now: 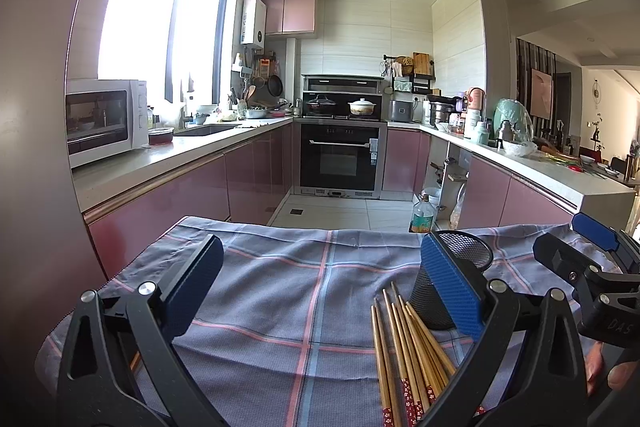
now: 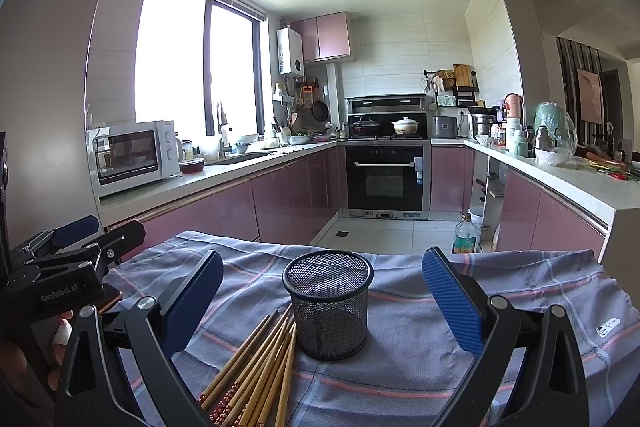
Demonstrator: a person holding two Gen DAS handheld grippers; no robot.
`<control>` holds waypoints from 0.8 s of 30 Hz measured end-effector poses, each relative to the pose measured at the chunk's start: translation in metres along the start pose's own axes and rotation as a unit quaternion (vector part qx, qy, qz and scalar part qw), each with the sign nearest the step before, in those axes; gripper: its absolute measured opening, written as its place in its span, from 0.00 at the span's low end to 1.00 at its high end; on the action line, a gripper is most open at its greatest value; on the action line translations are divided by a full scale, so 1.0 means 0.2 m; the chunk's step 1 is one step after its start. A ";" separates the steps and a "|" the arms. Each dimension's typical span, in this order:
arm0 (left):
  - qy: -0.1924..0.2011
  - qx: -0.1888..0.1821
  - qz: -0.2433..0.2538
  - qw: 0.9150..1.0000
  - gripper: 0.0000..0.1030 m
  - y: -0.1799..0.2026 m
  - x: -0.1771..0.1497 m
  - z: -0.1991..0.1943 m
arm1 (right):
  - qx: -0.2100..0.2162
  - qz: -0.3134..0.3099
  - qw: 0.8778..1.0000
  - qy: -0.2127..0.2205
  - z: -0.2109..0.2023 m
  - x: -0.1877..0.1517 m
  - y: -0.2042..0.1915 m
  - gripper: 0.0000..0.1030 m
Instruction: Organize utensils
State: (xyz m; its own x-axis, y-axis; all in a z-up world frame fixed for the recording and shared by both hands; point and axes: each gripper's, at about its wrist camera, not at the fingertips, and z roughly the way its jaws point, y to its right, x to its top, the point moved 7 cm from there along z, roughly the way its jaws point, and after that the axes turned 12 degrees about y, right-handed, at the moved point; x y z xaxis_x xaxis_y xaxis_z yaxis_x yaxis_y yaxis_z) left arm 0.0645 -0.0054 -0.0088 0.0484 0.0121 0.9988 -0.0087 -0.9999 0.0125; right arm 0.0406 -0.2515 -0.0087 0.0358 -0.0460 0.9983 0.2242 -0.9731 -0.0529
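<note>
in the left wrist view, the left tool (image 1: 320, 291) hangs released over the cloth-covered counter (image 1: 280, 287), chopsticks (image 1: 404, 355) piled beside the mesh cup (image 1: 444, 291). in the right wrist view, the right tool (image 2: 322, 295) gapes empty around the cup. the light cup may tip if nudged; loose chopsticks could scatter.

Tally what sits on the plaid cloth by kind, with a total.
Bamboo chopsticks with red patterned ends: about 10, loose in a fanned pile; overlap hides the exact number.
Black wire-mesh cylindrical holder: 1, upright and empty.
Total: about 11 things on the grey-blue plaid cloth.
</note>
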 end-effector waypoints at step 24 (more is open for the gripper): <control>-0.006 -0.006 -0.002 1.000 0.94 0.01 -0.01 0.00 | 0.005 0.010 1.000 -0.008 0.00 -0.03 -0.01 0.94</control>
State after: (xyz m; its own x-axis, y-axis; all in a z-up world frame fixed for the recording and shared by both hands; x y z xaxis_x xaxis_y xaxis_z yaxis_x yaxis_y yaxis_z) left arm 0.0637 -0.0082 -0.0110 0.0598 0.0151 0.9981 -0.0214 -0.9996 0.0164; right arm 0.0410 -0.2494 -0.0138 0.0564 -0.0618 0.9965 0.2326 -0.9698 -0.0733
